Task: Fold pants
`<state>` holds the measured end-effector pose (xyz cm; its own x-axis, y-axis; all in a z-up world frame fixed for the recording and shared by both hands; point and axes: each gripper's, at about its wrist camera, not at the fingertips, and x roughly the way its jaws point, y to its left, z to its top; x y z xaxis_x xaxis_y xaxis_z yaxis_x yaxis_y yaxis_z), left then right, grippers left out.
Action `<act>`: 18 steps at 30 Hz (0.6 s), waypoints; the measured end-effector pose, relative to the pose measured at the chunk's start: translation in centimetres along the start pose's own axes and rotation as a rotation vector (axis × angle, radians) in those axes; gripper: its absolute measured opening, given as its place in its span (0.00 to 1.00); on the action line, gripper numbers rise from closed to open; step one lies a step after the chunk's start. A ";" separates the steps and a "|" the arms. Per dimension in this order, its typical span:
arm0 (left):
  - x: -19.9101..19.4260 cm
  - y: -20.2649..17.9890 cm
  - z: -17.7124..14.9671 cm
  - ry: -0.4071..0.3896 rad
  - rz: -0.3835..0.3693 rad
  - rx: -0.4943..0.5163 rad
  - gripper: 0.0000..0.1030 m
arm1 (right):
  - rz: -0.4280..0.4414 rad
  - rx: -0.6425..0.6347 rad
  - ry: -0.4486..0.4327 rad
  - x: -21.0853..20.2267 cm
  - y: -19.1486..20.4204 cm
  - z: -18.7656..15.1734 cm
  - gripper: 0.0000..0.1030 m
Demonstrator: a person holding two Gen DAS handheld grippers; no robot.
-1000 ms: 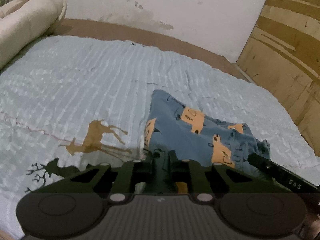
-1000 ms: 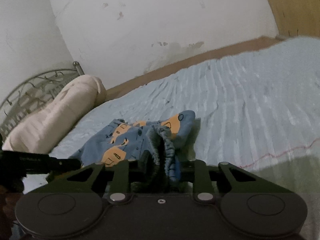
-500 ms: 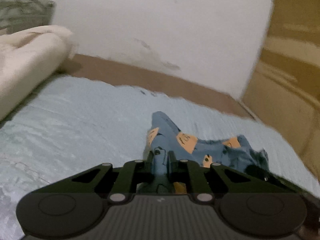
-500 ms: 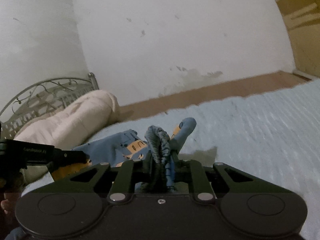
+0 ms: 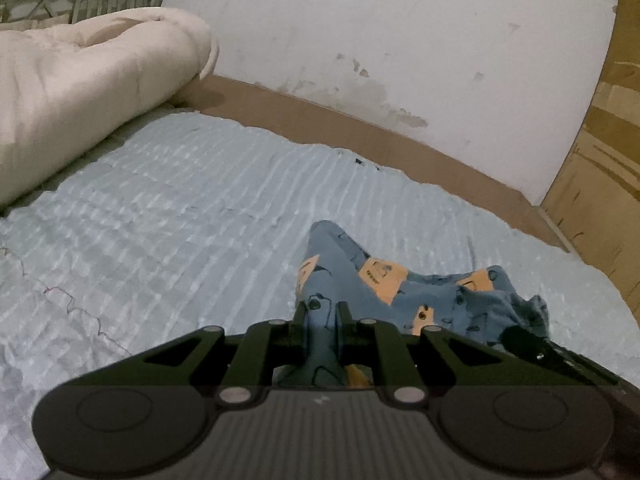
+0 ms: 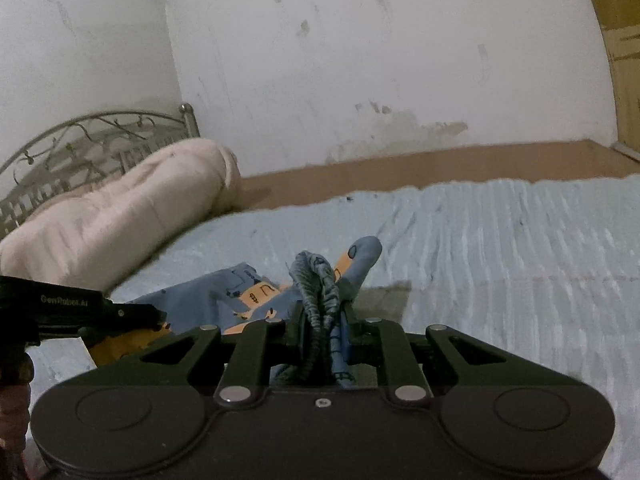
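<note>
Pants [image 5: 400, 284], blue with orange patches, lie bunched on a pale blue bedspread [image 5: 180, 208], gripped at both ends. The left claw [image 5: 322, 312] is pinched narrow on a fold of the blue cloth, the rest of the garment spreading ahead and to its right. The right claw [image 6: 322, 312] is clamped on a gathered dark-striped edge of the pants, with a blue end poking up just beyond its tips; its jaws have just been closing tighter on that cloth. A rolled cream blanket [image 5: 80, 92] sits well off to the left of each claw, by a metal bed frame [image 6: 80, 140]. Nothing lies between the claws and the open bedspread ahead. Only the left view shows the loose red thread [image 5: 72, 304] on the spread and the wooden panel [image 5: 600, 168] at far right; only the right view shows the lettering on the other claw's arm.
</note>
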<state>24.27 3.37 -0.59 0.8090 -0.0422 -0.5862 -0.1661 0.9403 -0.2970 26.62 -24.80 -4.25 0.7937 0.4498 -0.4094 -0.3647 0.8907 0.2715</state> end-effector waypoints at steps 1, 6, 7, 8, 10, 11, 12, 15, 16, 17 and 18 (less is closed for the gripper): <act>0.0 0.2 -0.2 0.002 0.000 -0.001 0.13 | 0.001 0.007 0.002 0.0 -0.2 -0.1 0.16; 0.3 0.4 -0.4 0.036 0.025 -0.003 0.18 | -0.010 0.012 0.023 0.2 -0.1 -0.1 0.19; 0.2 0.4 -0.4 0.040 0.035 -0.005 0.19 | -0.022 0.013 0.032 0.3 -0.1 0.0 0.22; 0.0 0.3 -0.4 0.042 0.037 -0.004 0.27 | -0.035 0.015 0.036 0.4 0.0 0.0 0.23; -0.7 0.1 -0.6 0.038 0.039 -0.002 0.47 | -0.059 0.024 0.033 0.1 0.0 -0.1 0.29; -1.0 0.1 -0.6 0.032 0.040 0.003 0.55 | -0.067 0.031 0.030 -0.2 0.0 -0.1 0.30; -1.5 -0.1 -0.6 0.023 0.041 0.011 0.58 | -0.072 0.037 0.025 -0.5 0.0 -0.1 0.34; -2.9 -0.6 -0.5 0.005 0.030 0.032 0.67 | -0.086 0.045 0.007 -1.7 0.0 0.1 0.38; -3.4 -0.8 -0.4 -0.003 0.026 0.036 0.69 | -0.088 0.045 -0.001 -2.2 0.0 0.1 0.40; -4.0 -1.1 -0.3 -0.015 0.022 0.043 0.73 | -0.090 0.045 -0.012 -2.8 0.1 0.2 0.42; -4.6 -1.3 -0.3 -0.027 0.020 0.052 0.76 | -0.091 0.045 -0.024 -3.5 0.2 0.2 0.46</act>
<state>20.61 2.29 2.27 0.8212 -0.0150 -0.5704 -0.1530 0.9573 -0.2454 23.84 -26.20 -2.62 0.8345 0.3647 -0.4131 -0.2687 0.9238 0.2728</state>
